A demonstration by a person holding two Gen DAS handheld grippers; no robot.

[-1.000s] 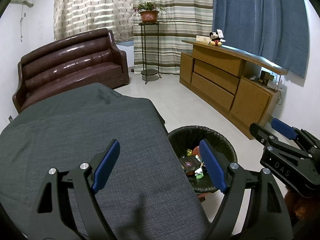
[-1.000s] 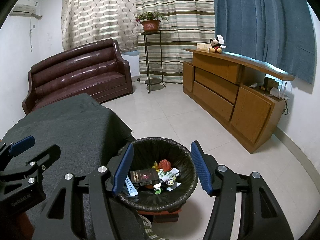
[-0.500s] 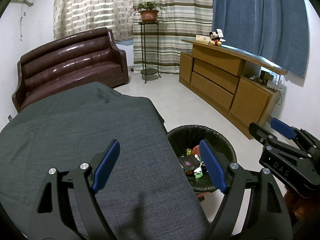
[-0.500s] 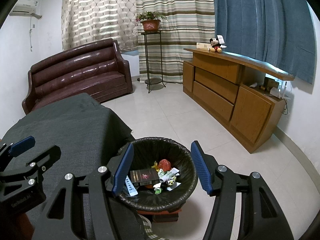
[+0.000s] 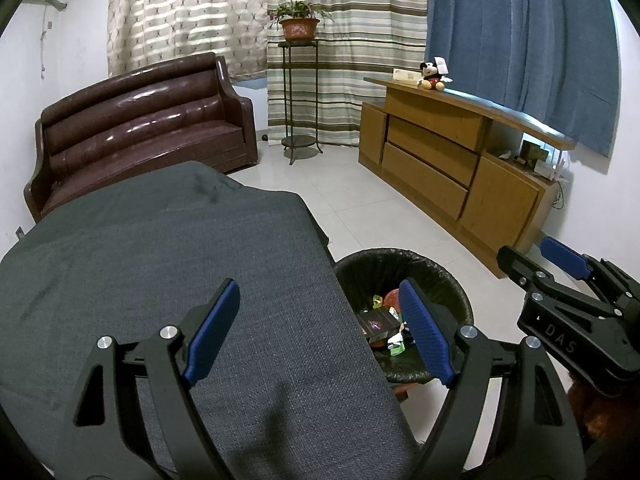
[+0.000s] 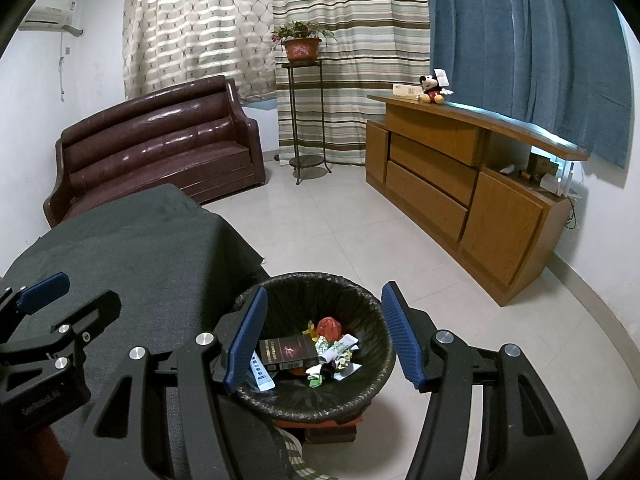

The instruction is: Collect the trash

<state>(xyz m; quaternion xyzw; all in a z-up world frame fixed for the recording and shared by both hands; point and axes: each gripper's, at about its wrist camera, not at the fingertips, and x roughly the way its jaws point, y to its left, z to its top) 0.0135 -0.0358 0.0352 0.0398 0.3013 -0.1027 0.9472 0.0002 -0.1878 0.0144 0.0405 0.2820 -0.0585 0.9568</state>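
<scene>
Hovering: right gripper (image 6: 322, 334), jaws apart, empty, over round black-bagged trash bin (image 6: 362, 394) | left gripper (image 5: 320, 330), jaws wide, empty, over grey cloth table (image 5: 160, 248) edge

In the left wrist view the table (image 5: 168, 280) hides the near left part of the bin (image 5: 440, 280), and the left gripper's (image 5: 320, 332) right finger (image 5: 424, 336) covers some of the trash inside. In the right wrist view a dark box (image 6: 286, 352) lies in the bin; its print is too small to read. Something, perhaps a stool (image 6: 332, 430), shows under the bin, mostly hidden. The sideboard's (image 6: 500, 216) open shelf holds small items too tiny to name. The sofa's (image 6: 160, 148) near left corner is hidden behind the table.
</scene>
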